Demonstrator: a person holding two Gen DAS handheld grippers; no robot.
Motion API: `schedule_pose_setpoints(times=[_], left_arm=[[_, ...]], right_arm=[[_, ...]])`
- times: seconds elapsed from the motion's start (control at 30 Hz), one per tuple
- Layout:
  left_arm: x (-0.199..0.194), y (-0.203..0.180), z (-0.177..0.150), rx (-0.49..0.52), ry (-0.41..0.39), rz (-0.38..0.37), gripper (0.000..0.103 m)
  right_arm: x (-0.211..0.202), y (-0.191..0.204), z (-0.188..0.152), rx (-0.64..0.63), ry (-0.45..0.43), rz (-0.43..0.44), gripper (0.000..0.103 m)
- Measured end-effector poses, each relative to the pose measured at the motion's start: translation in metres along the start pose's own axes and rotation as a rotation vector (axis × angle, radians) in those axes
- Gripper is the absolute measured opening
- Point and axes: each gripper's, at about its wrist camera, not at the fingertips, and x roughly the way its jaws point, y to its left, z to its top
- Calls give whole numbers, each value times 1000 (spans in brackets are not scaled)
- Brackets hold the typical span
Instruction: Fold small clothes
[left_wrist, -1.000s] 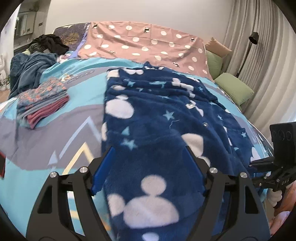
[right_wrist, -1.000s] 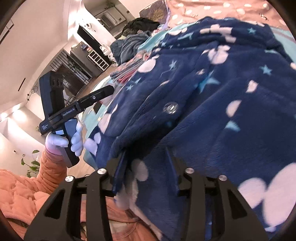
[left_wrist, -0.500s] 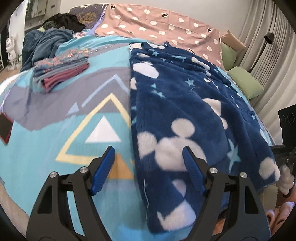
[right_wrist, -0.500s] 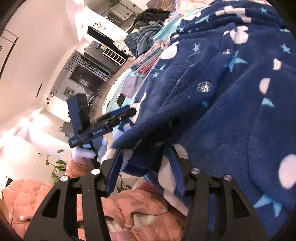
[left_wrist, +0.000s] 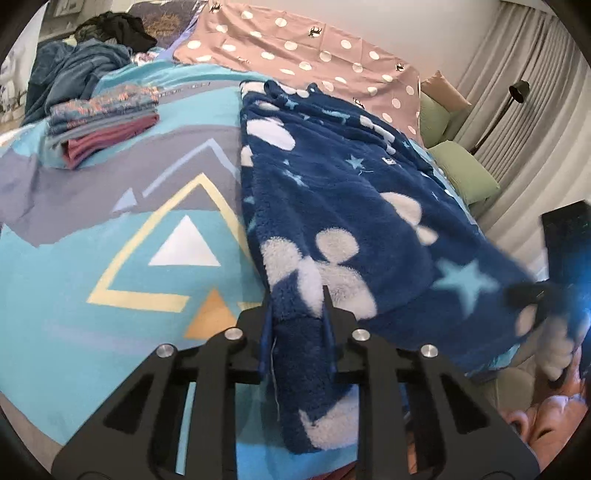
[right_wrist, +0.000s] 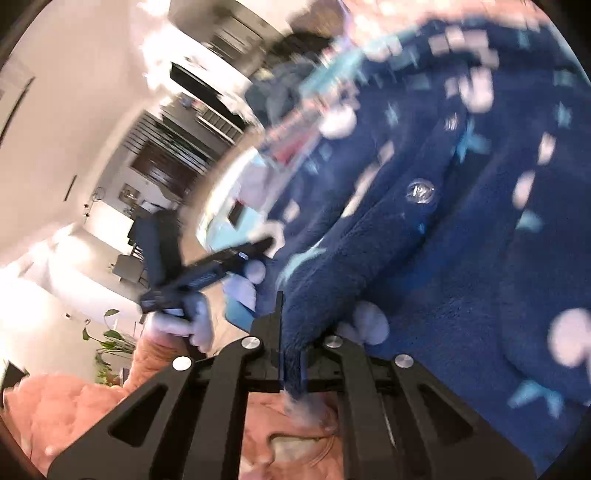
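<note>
Pinching near hem of blue fleece garment (left_wrist: 343, 206), left claw (left_wrist: 297, 314) closed tight on bunched fabric. Right claw (right_wrist: 291, 332) clamped on another edge fold, view blurred. Garment spread over bed (left_wrist: 110, 258) with triangle-pattern cover. Beyond, folded clothes stack (left_wrist: 99, 125) at left, polka-dot pink sheet (left_wrist: 295, 55) farthest.

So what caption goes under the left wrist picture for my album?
Left gripper pinching the hem of a fluffy navy star-patterned fleece garment on a turquoise triangle-print bedspread.
</note>
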Motion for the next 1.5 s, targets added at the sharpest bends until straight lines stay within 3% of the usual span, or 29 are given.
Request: schedule_pose_setpoints(times=[0.13,0.17,0.23,0.3,0.33,0.37,0.43,0.6,0.73,0.8,0.93,1.03,1.17,1.27,1.37,1.5], left_arm=[[4,2,0,3,22,15,23],[6,4,0,-4,26,9,26],[6,6,-1,-18,19,1,30],[4,7,-3,-19,17,5,34],[3,8,-4,-17,19,6,39],[1,8,-5,-13,22,11,45],[-1,10,-8,-15,24,16,56],[-4,11,-16,-28,22,7,63],[-7,7,-20,-10,35,17,65],[-7,5,-20,-2,41,24,67],[-2,-1,-16,14,48,46,72],[1,-6,-17,33,44,63,75],[-3,-3,-20,7,23,59,75],[-4,-1,-22,-12,12,52,75],[-3,-3,-21,-10,11,59,75],[-3,-1,-21,-25,5,55,75]], right_arm=[[24,-34,-24,85,151,-129,6],[26,-47,-31,136,148,-122,7],[16,-50,-34,170,100,-77,7],[-2,-45,-34,136,42,-98,12],[-11,-43,-36,117,22,-113,19],[-26,-41,-37,98,-6,-151,29],[-49,-40,-38,80,-67,-245,36],[-109,-69,-54,220,-200,-431,39],[-120,-80,-80,307,-220,-558,39],[-113,-70,-85,237,-221,-593,39],[-75,-26,-79,-32,-174,-611,41],[-50,-14,-73,-120,-150,-493,41],[-17,15,-70,-331,-86,-537,41],[9,25,-71,-466,2,-505,41],[40,24,-75,-625,51,-619,41],[62,33,-89,-842,50,-711,42]])
